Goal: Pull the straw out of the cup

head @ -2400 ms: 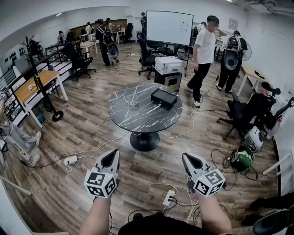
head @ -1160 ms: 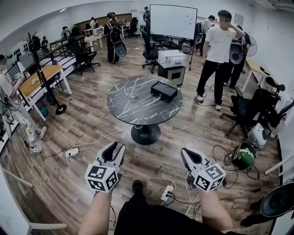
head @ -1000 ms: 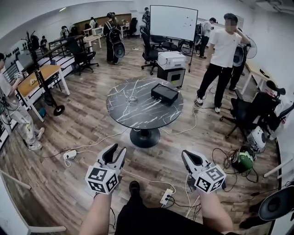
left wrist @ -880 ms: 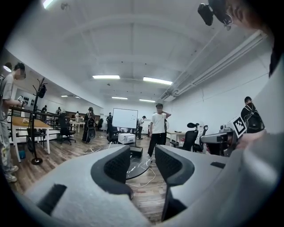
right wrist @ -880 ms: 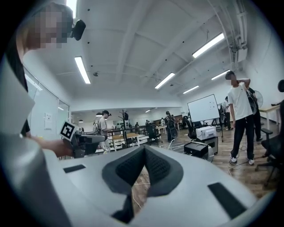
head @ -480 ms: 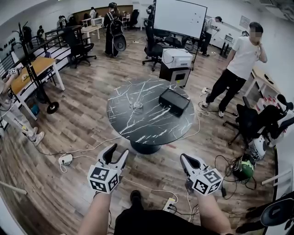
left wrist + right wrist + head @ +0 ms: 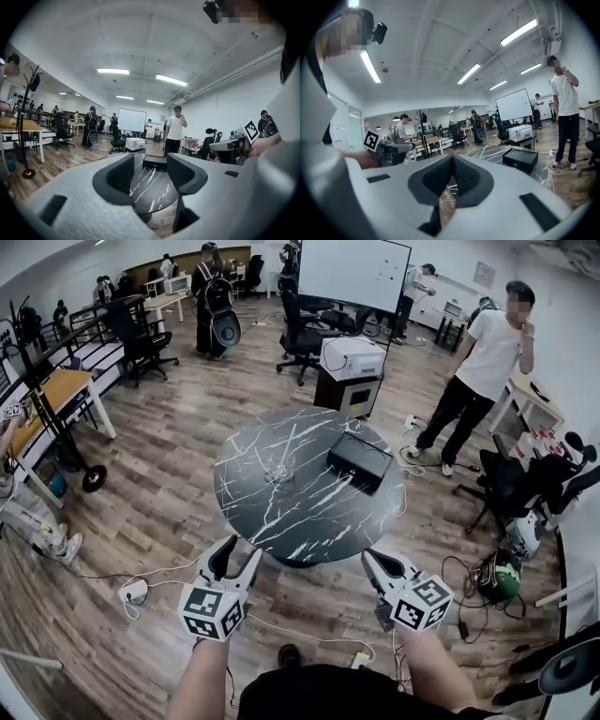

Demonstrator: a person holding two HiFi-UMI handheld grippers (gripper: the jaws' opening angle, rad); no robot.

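A clear cup [image 7: 277,470] with a thin straw stands near the middle of the round black marble table [image 7: 309,521]. Both grippers hang over the wooden floor just short of the table's near edge, well away from the cup. My left gripper [image 7: 236,554] is opening its jaws, and nothing is between them. In the left gripper view the table top [image 7: 152,185] shows through the gap of the left gripper [image 7: 151,173]. My right gripper [image 7: 368,559] is shut and empty. In the right gripper view the right gripper [image 7: 452,158] has its pads meeting at the tip.
A black box [image 7: 359,460] lies on the table right of the cup. Behind the table stands a printer on a cabinet [image 7: 349,362]. A person in a white shirt [image 7: 478,381] stands at the back right. Cables and a power strip [image 7: 361,659] lie on the floor by my feet.
Both grippers and the view have come closer to the table, whose near edge now lies just ahead of the fingertips. The left jaws stand wider apart than before.
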